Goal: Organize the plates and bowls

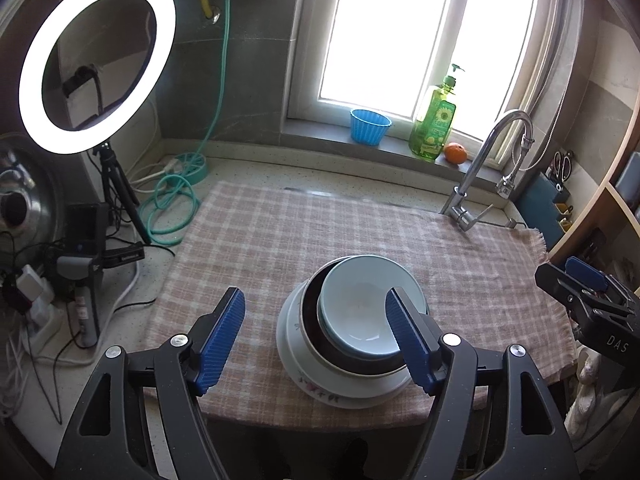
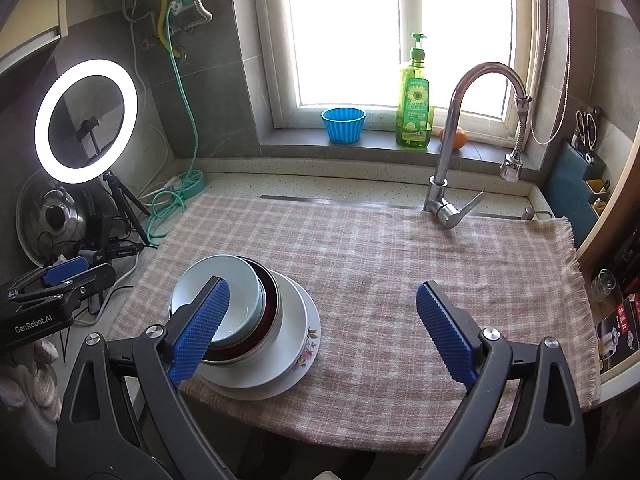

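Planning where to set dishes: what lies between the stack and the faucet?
Only bare checked cloth between the stack and the faucet; the right wrist view shows it best.

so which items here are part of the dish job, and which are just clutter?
Job:
pale blue bowl
dark maroon bowl
white floral plates

Clutter:
green soap bottle
blue fluted cup
orange fruit
chrome faucet
ring light

Both wrist views look down and forward from near the surface's front edge toward the window point(image 1: 400, 32), sharing the stacked dishes point(image 1: 352, 332), left view nearer them.
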Demonstrator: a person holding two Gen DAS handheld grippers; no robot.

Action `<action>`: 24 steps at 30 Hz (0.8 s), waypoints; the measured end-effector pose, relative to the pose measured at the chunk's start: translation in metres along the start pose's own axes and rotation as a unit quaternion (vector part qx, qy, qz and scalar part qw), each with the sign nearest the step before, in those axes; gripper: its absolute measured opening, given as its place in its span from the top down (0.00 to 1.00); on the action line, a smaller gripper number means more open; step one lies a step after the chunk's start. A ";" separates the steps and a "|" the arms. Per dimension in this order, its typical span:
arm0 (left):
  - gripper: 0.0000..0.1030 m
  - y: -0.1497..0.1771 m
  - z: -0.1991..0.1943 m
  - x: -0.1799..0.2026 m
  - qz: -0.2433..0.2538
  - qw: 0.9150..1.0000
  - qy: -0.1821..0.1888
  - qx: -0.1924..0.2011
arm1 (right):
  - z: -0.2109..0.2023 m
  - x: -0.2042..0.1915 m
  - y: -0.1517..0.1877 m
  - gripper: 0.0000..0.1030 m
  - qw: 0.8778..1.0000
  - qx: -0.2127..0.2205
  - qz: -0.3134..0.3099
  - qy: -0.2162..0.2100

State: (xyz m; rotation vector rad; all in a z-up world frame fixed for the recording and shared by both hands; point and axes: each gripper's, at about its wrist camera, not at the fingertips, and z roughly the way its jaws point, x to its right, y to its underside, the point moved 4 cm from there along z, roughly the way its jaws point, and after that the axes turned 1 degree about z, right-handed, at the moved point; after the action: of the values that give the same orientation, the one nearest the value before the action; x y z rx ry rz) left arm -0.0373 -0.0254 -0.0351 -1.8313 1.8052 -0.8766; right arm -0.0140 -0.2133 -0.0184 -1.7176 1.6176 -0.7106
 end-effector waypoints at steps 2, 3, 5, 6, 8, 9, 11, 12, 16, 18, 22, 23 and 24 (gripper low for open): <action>0.29 -0.001 0.000 -0.001 -0.001 1.000 -0.003 -0.001 | -0.002 -0.001 -0.001 0.04 1.000 0.008 -0.007 0.006; 0.29 -0.001 0.000 -0.001 -0.001 1.000 -0.004 0.000 | -0.002 -0.002 -0.002 0.04 1.000 0.010 -0.010 0.007; 0.29 -0.002 0.000 0.000 0.000 1.000 -0.007 0.000 | -0.003 -0.003 -0.003 0.04 1.000 0.010 -0.011 0.006; 0.29 -0.002 0.001 0.000 0.001 1.000 -0.007 0.001 | -0.003 -0.003 -0.003 0.04 1.000 0.010 -0.010 0.006; 0.29 -0.003 0.001 0.000 0.001 1.000 -0.005 0.001 | -0.002 -0.002 -0.002 0.04 1.000 0.009 -0.009 0.007; 0.29 -0.003 0.001 0.000 0.001 1.000 -0.005 0.001 | -0.002 -0.002 -0.002 0.04 1.000 0.008 -0.008 0.006; 0.29 -0.004 0.001 0.001 0.000 1.000 -0.003 0.001 | -0.001 0.000 -0.001 0.04 1.000 0.005 -0.004 0.007; 0.29 -0.004 0.001 0.001 -0.001 1.000 -0.002 0.001 | -0.001 0.001 0.000 0.04 1.000 0.005 -0.003 0.008; 0.29 -0.005 0.002 0.002 0.000 1.000 -0.001 -0.001 | -0.001 0.003 0.000 0.04 1.000 0.004 0.000 0.012; 0.29 -0.005 0.004 0.003 0.003 1.000 0.000 -0.002 | 0.000 0.003 0.000 0.04 1.000 0.003 0.000 0.014; 0.29 -0.005 0.006 0.006 0.007 1.000 0.001 -0.004 | 0.002 0.005 0.000 0.04 1.000 0.002 0.001 0.016; 0.29 -0.005 0.006 0.006 0.007 1.000 0.003 -0.005 | 0.002 0.005 0.000 0.04 1.000 0.002 0.001 0.016; 0.29 -0.005 0.006 0.006 0.006 1.000 0.003 -0.004 | 0.002 0.005 0.000 0.04 1.000 0.002 0.001 0.016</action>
State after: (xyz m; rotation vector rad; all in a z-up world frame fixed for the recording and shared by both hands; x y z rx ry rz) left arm -0.0299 -0.0315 -0.0347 -1.8234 1.8233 -0.8717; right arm -0.0119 -0.2181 -0.0200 -1.7098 1.6381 -0.7438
